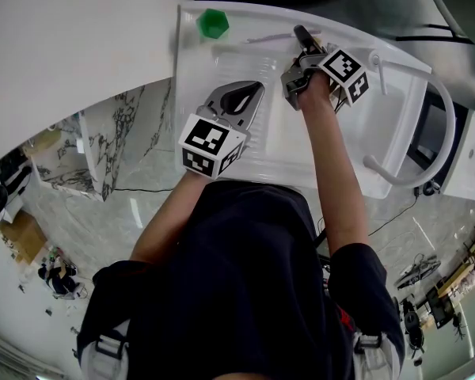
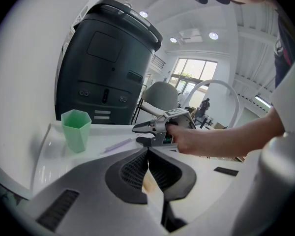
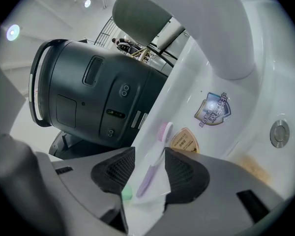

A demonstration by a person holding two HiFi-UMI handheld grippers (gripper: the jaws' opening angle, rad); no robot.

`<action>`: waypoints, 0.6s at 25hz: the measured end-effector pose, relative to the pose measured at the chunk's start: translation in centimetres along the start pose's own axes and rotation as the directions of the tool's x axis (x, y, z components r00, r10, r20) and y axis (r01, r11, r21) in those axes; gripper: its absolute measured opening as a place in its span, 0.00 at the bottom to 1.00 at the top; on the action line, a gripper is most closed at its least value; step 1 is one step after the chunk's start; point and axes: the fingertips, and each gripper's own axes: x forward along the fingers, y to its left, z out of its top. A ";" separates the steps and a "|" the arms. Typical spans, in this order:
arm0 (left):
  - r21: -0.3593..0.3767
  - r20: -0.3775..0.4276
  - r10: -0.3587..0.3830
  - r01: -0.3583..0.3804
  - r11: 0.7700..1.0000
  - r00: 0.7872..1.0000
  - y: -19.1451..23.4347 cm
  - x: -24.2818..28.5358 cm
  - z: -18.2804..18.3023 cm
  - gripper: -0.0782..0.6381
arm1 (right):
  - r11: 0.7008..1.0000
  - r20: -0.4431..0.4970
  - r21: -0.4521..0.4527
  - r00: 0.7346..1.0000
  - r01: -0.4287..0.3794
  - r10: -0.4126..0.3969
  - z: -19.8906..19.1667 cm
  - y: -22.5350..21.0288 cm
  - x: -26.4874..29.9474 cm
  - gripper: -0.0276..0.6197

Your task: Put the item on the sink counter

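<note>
We can read nothing: the blue sticker (image 3: 212, 109) and gold sticker (image 3: 185, 140) on the sink (image 3: 265, 73) are too blurred.

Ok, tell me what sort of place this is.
Probably a bathroom sink set up in a lab or showroom hall, not a home: a white sink counter with a green cup and a lilac toothbrush on it, but a dark machine right behind.
</note>
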 end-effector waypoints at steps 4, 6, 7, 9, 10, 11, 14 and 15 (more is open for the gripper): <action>0.001 0.004 -0.001 0.001 1.000 1.000 -0.1 -0.1 0.1 0.13 | 1.000 -0.005 0.004 1.000 0.005 -0.005 0.0 0.0 0.0 0.33; 0.001 0.006 -0.002 0.002 1.000 1.000 -0.1 -0.1 0.1 0.13 | 1.000 -0.008 0.009 1.000 0.008 -0.008 0.0 -0.1 0.0 0.34; 0.002 0.007 -0.003 0.003 1.000 1.000 -0.1 -0.1 0.1 0.13 | 1.000 -0.008 0.008 1.000 0.011 -0.011 0.0 -0.2 -0.1 0.33; 0.004 0.010 -0.004 0.004 1.000 1.000 -0.2 -0.2 0.2 0.13 | 1.000 -0.009 0.005 1.000 0.015 -0.014 0.0 -0.2 -0.2 0.33; 0.005 0.011 -0.003 0.003 1.000 1.000 -0.2 -0.3 0.2 0.13 | 1.000 -0.010 0.005 1.000 0.014 -0.014 -0.1 -0.2 -0.2 0.34; 0.006 0.012 -0.002 0.002 1.000 1.000 -0.2 -0.3 0.2 0.13 | 1.000 -0.010 0.006 1.000 0.014 -0.013 -0.1 -0.2 -0.3 0.33; 0.006 0.013 -0.001 0.001 1.000 1.000 -0.3 -0.4 0.2 0.13 | 1.000 -0.011 0.005 1.000 0.011 -0.011 -0.1 -0.2 -0.4 0.33; 0.006 0.013 -0.001 0.001 1.000 1.000 -0.3 -0.5 0.2 0.13 | 1.000 -0.011 0.005 1.000 0.011 -0.011 -0.2 -0.1 -0.4 0.33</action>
